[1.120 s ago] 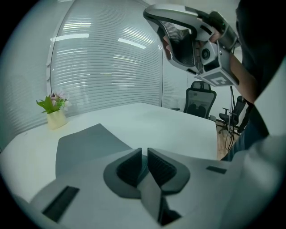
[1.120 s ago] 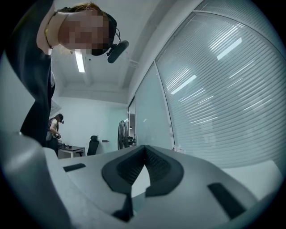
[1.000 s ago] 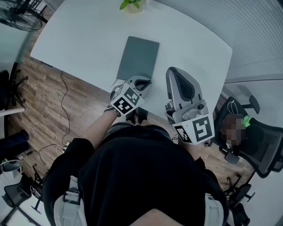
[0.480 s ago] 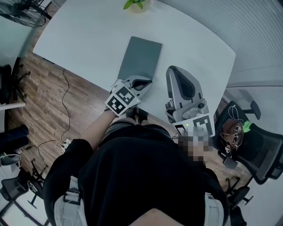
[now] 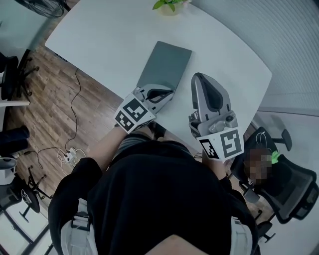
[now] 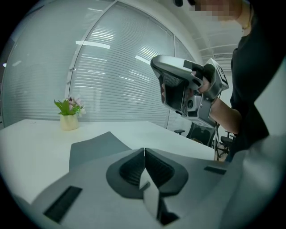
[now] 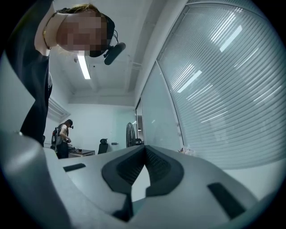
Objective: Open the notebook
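Matt notebook (image 5: 166, 63) — smooth table (image 5: 99, 35), wooden floor (image 5: 55, 94)

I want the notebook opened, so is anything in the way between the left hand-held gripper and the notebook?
Nothing visible does. The left hand-held gripper is at the near edge of the notebook, jaws shut; the right hand-held gripper is off to one side.

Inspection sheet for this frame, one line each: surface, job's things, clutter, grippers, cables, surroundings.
Surface: white table.
Job's things: grey notebook, looks closed.
Clutter: potted plant at the far edge.
Grippers: left hand-held gripper shut at the notebook's near edge; right hand-held gripper shut, empty, beside it.
Cables: cable and power strip on the wooden floor.
Surroundings: office chair, fan.
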Action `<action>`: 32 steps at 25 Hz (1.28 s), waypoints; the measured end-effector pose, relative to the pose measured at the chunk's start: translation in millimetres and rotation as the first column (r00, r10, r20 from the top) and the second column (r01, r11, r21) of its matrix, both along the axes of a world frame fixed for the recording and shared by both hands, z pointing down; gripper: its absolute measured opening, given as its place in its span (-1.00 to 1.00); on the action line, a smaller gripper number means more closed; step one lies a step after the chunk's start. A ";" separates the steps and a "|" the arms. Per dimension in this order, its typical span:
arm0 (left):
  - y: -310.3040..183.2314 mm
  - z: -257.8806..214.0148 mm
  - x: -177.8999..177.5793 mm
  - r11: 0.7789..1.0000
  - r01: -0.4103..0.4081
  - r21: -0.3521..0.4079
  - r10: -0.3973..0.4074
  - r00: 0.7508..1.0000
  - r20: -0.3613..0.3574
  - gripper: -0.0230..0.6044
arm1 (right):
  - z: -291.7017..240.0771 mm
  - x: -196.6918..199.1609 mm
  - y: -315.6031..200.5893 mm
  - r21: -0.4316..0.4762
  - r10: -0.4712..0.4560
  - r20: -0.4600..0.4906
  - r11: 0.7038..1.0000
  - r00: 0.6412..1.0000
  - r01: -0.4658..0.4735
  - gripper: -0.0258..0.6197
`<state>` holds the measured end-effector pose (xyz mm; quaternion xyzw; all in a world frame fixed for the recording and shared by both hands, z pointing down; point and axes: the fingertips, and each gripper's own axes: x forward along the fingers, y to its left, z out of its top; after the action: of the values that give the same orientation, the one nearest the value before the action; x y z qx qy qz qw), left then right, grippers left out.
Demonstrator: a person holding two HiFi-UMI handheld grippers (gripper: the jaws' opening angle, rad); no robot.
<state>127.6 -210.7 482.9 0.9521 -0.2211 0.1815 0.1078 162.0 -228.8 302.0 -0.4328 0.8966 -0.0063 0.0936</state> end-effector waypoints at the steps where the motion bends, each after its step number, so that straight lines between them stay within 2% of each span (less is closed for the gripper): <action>1: -0.8 -2.6 -2.0 1.000 0.005 0.008 -0.005 1.000 0.003 -0.88 | 0.1 -2.4 -1.3 0.001 -0.007 -0.001 1.000 1.000 0.007 -0.91; 4: -2.0 -14.3 -4.2 0.999 0.011 0.041 -0.011 1.000 -0.002 -0.88 | 0.3 -6.3 -3.5 0.006 -0.018 -0.001 1.000 1.000 0.018 -0.91; 8: -5.8 -29.2 -16.2 0.999 0.035 0.027 -0.033 0.998 -0.059 -0.88 | -1.0 -11.6 -6.7 0.011 -0.014 -0.005 1.000 1.000 0.014 -0.91; 17: -15.1 -63.8 -53.2 0.999 0.027 0.045 -0.020 0.988 -0.153 -0.88 | -1.4 -33.0 -17.2 0.014 0.053 -0.031 0.999 0.998 -0.052 -0.91; 24: -19.7 -75.4 -78.9 0.998 0.037 0.059 -0.026 0.983 -0.182 -0.88 | -3.5 -53.5 -15.5 0.014 0.079 -0.040 0.997 0.996 -0.078 -0.91; 29: -34.3 -82.9 -120.5 0.996 0.062 0.061 -0.048 0.977 -0.209 -0.88 | -6.5 -88.6 -26.7 0.011 0.088 -0.049 0.996 0.995 -0.088 -0.91; 32: -35.6 -86.6 -129.5 0.994 0.079 0.078 -0.061 0.975 -0.215 -0.88 | -6.7 -92.7 -23.8 0.011 0.094 -0.052 0.996 0.994 -0.093 -0.91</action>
<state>-1.9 -246.2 396.3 0.9614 -0.2495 0.0653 0.0961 69.3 -252.6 295.2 -0.4739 0.8775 0.0134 0.0719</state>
